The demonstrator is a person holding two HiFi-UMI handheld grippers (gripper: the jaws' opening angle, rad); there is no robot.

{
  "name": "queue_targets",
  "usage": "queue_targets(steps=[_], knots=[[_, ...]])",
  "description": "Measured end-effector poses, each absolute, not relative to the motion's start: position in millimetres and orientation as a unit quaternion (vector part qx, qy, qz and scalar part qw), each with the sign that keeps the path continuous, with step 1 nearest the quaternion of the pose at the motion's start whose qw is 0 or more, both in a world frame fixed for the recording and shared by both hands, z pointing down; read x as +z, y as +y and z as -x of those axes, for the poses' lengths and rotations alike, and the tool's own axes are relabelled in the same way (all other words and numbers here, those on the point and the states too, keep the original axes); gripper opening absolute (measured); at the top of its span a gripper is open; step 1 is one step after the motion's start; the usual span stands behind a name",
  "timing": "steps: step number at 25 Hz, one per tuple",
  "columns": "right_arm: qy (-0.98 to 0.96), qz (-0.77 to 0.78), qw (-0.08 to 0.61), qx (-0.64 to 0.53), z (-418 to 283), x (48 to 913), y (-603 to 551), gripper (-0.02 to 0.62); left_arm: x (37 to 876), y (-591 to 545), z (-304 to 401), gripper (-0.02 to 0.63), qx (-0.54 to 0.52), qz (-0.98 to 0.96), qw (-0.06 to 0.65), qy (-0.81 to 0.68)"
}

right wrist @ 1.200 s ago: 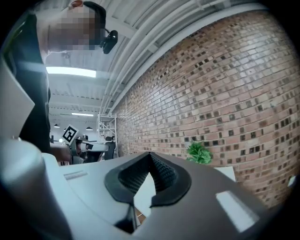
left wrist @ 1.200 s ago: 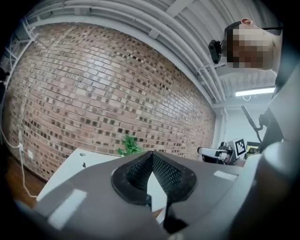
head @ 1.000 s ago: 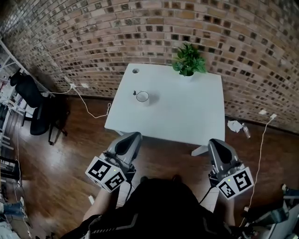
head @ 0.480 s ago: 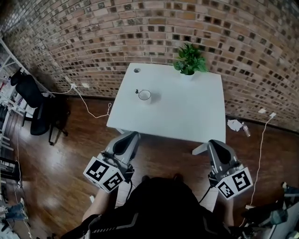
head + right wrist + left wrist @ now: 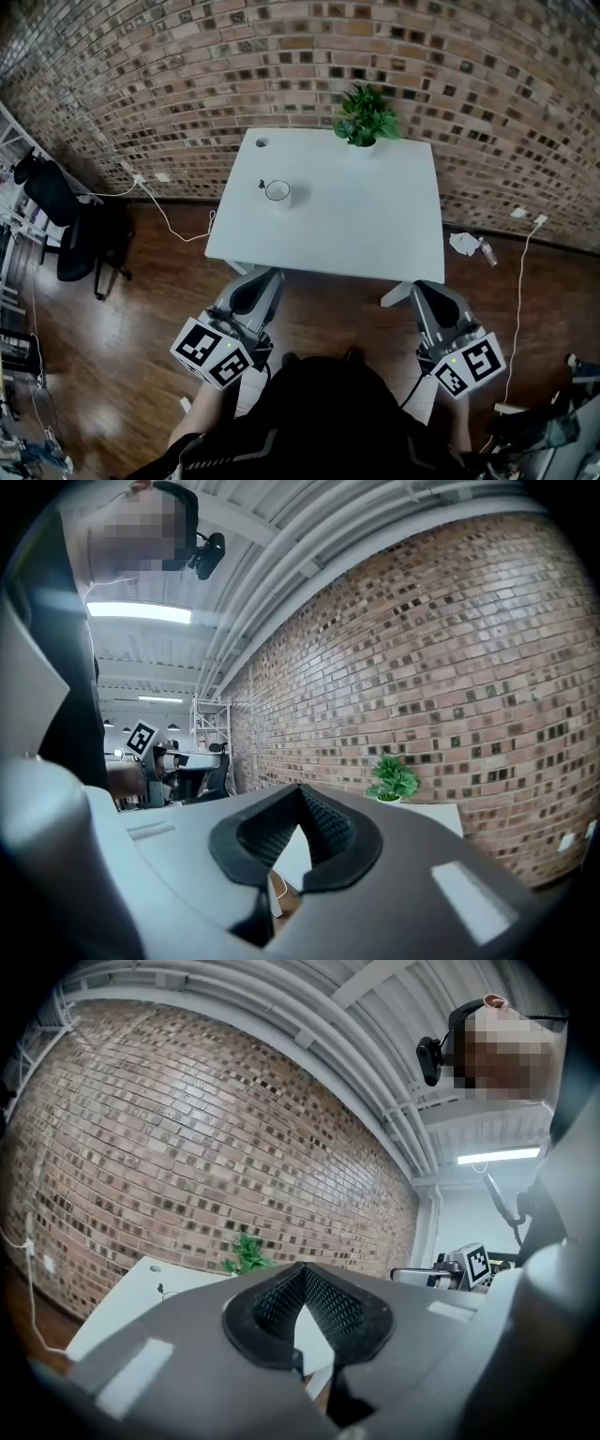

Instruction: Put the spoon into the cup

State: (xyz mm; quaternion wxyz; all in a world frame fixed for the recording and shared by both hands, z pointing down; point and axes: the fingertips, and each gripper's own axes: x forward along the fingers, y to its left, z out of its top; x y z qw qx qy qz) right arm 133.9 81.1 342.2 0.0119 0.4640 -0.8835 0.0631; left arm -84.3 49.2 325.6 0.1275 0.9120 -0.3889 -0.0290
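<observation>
A white cup [image 5: 277, 192] stands on the left part of the white table [image 5: 375, 225], far ahead of both grippers. A small dark item [image 5: 262, 184] lies just left of the cup; it is too small to tell whether it is the spoon. My left gripper [image 5: 258, 284] and right gripper [image 5: 429, 292] hang level over the wooden floor, short of the table's near edge. In the left gripper view the left gripper [image 5: 305, 1274] is shut with nothing in it. In the right gripper view the right gripper [image 5: 300, 794] looks the same, pads together and nothing held.
A potted plant [image 5: 366, 117] stands at the table's far edge against the brick wall. A round hole [image 5: 262, 142] marks the far left corner. A black office chair [image 5: 56, 220] is at the left. Cables, crumpled paper [image 5: 464, 243] and a bottle lie on the floor.
The head view has shifted, so the table and cup sit a little further left in the picture. Both grippers stay where they were, still shut.
</observation>
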Motion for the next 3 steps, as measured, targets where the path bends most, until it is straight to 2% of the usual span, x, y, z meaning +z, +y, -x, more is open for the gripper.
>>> queue_targets(steps=[3], knots=[[-0.884,-0.463,0.013,0.060,-136.6,341.7,81.3,0.006,325.8,49.1,81.8,0.000,-0.030,-0.912,0.128,-0.388]])
